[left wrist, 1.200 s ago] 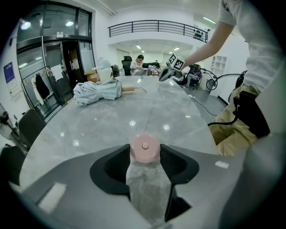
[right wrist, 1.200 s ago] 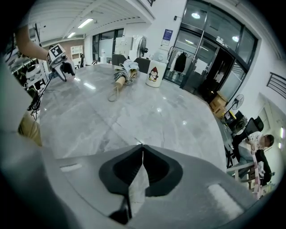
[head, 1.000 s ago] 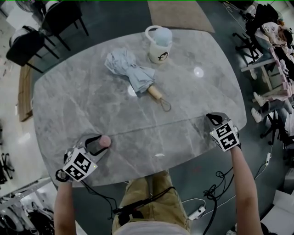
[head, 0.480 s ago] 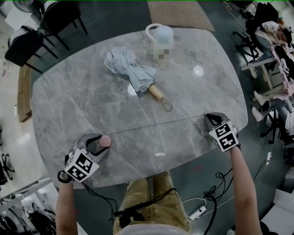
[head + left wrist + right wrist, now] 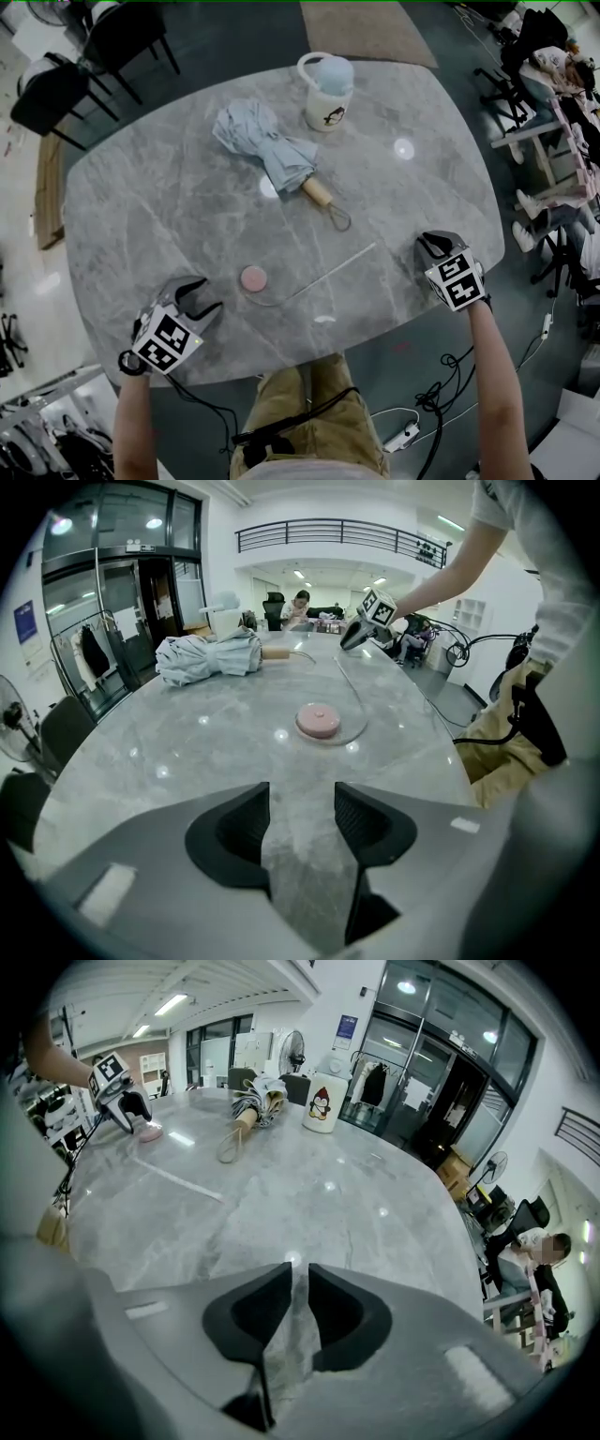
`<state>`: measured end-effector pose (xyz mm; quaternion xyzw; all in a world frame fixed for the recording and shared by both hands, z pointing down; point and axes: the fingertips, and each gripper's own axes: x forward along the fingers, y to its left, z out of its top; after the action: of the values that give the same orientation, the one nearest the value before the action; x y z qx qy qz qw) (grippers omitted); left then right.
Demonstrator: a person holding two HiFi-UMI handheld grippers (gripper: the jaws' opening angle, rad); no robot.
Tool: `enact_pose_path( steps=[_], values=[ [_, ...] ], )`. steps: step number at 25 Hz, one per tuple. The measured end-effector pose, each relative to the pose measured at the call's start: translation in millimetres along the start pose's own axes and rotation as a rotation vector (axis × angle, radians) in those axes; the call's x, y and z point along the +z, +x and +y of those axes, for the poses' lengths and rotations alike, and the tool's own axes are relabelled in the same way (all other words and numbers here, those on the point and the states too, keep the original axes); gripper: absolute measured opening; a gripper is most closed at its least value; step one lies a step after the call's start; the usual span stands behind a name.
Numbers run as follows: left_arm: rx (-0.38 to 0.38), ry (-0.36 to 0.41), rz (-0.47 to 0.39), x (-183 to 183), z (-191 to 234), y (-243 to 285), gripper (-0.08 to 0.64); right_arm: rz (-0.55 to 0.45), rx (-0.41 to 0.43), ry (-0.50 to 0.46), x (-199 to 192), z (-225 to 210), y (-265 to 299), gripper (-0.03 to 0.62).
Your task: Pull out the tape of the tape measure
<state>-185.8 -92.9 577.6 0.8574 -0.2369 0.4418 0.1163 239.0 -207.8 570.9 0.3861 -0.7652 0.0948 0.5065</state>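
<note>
Tape (image 5: pixel 323 275) slack across the grey marble counter (image 5: pixel 169 187), a pale thin strip. Why would it lie like that, with nobody holding it?

— My guess is the pull is done and both ends are let go. The small round pink tape measure (image 5: pixel 253 277) sits flat on the counter, ahead of the left gripper (image 5: pixel 208 292) and off toward the other one, clear of its jaws. The strip curls out from under the case and runs on toward the right gripper (image 5: pixel 429 242), stopping near those jaws but short of them.

— So the left jaws have nothing?

— Nothing. In the left gripper view they stand wide apart (image 5: pixel 301 799), with bare counter between them and the pink case (image 5: pixel 319 721) well in front, touching neither pad.

— And the right?

— Its jaws have just been opening and are only a narrow slot apart (image 5: pixel 300 1274), with just marble showing through. The tape (image 5: pixel 178 1180) lies off to one side of them, out toward the far case (image 5: pixel 148 1131).

— Both point down at the counter, then?

— Steeply, each near its own edge of the counter, on either side of the person. I'd say they hang there so the strip can rest along the line between them.

— Anything else nearby?

— A folded pale-blue umbrella with a wooden handle (image 5: pixel 267 141) and a white mug with a penguin print (image 5: pixel 325 94), both far beyond either pair of jaws and out of the way.
</note>
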Motion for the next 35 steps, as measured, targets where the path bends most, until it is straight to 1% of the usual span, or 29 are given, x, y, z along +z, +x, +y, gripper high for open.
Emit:
enact_pose_path(
  steps=[4,7,9,12,16,20,24,31,35],
  values=[
    [0.003,-0.005,0.002,1,-1,0,0.232,-0.006,0.001,0.003,3,0,0,0.078],
    [0.029,-0.012,-0.014,7,1,-4,0.229,-0.033,0.004,0.010,9,3,-4,0.080],
    [0.067,-0.019,-0.037,13,5,-8,0.185,-0.067,-0.003,0.023,16,4,-8,0.067],
    [0.137,-0.047,-0.085,25,12,-17,0.100,-0.127,-0.017,0.063,28,6,-17,0.005],
    [0.223,-0.098,-0.151,42,20,-32,0.012,-0.196,-0.015,0.116,44,14,-30,0.002],
    [0.265,-0.158,-0.214,60,22,-45,0.012,-0.282,0.000,0.191,63,28,-47,0.002],
    [0.298,-0.211,-0.274,78,18,-61,0.012,-0.360,0.018,0.237,82,44,-68,0.002],
    [0.342,-0.213,-0.362,114,-3,-94,0.012,-0.490,0.071,0.243,122,72,-113,0.002],
    [0.365,-0.204,-0.389,128,-19,-110,0.012,-0.554,0.082,0.243,137,83,-140,0.002]
  ],
)
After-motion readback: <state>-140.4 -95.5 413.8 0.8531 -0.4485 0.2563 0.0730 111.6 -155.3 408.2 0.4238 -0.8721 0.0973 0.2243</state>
